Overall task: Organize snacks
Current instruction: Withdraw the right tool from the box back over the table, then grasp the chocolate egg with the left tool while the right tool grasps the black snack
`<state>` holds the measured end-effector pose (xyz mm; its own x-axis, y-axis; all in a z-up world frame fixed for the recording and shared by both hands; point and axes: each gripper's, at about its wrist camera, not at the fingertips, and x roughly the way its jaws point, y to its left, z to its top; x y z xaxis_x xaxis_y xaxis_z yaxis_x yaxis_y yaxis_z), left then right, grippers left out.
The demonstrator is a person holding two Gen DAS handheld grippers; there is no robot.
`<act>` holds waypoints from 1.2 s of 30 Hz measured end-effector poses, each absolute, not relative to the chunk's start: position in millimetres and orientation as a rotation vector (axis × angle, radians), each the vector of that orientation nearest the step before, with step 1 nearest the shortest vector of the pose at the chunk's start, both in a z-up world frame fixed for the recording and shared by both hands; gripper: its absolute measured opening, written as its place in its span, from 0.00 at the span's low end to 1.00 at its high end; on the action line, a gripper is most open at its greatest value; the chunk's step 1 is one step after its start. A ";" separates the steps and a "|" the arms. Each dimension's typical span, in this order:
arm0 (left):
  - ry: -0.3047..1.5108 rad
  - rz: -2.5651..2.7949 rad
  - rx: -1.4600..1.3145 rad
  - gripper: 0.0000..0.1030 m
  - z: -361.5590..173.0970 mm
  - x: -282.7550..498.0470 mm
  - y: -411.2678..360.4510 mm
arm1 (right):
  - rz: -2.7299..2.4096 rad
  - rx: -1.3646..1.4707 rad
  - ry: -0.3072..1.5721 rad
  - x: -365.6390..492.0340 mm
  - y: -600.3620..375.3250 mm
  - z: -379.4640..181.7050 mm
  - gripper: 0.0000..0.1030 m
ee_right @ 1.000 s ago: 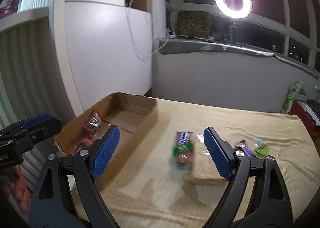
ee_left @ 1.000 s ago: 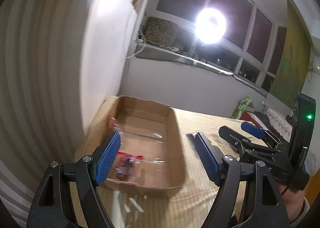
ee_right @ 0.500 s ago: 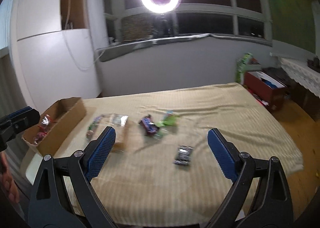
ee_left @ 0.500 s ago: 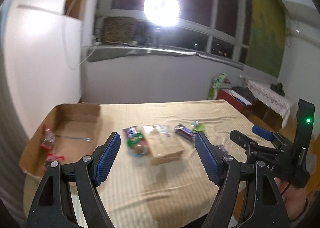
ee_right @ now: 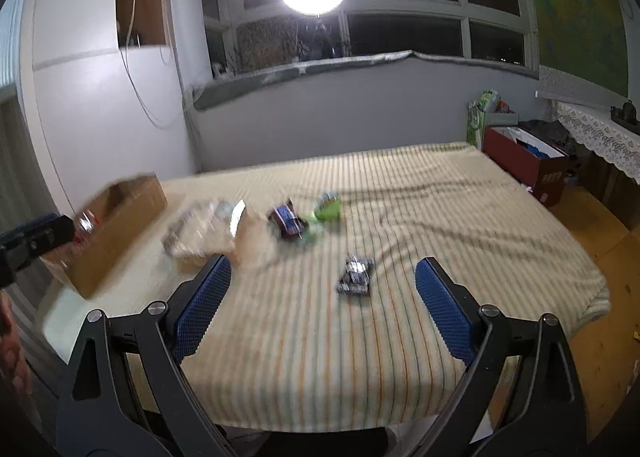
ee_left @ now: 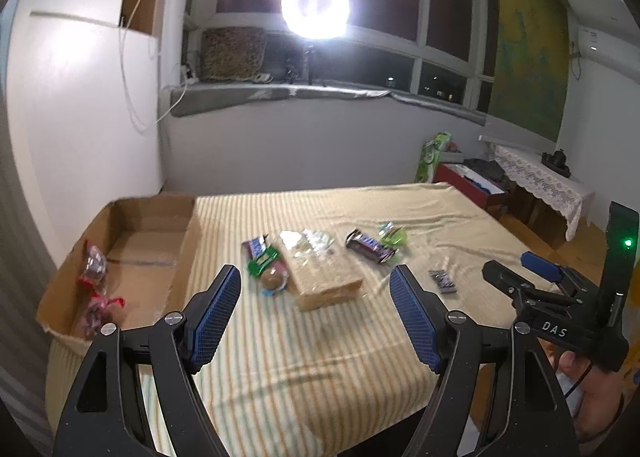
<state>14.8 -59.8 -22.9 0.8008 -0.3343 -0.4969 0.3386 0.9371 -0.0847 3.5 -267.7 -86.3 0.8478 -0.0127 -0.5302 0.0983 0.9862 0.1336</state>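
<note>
Left gripper (ee_left: 316,307) jaws wide, empty, above the striped cloth (ee_left: 304,361). Right gripper (ee_right: 322,303) same: wide, nothing held or touched.

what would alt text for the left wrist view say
The open left gripper hangs empty above a striped cloth where wrapped snacks surround a bagged sandwich. A cardboard box at left holds two red-wrapped snacks.

Home bedroom: striped bedspread (ee_left: 320,357), lace-covered side table (ee_left: 548,181), windowsill (ee_left: 280,93).
</note>
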 end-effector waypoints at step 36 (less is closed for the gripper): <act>0.891 -0.235 -0.129 0.79 -128.5 144.5 -61.8 | -0.035 0.080 0.869 117.8 -285.3 -135.9 0.81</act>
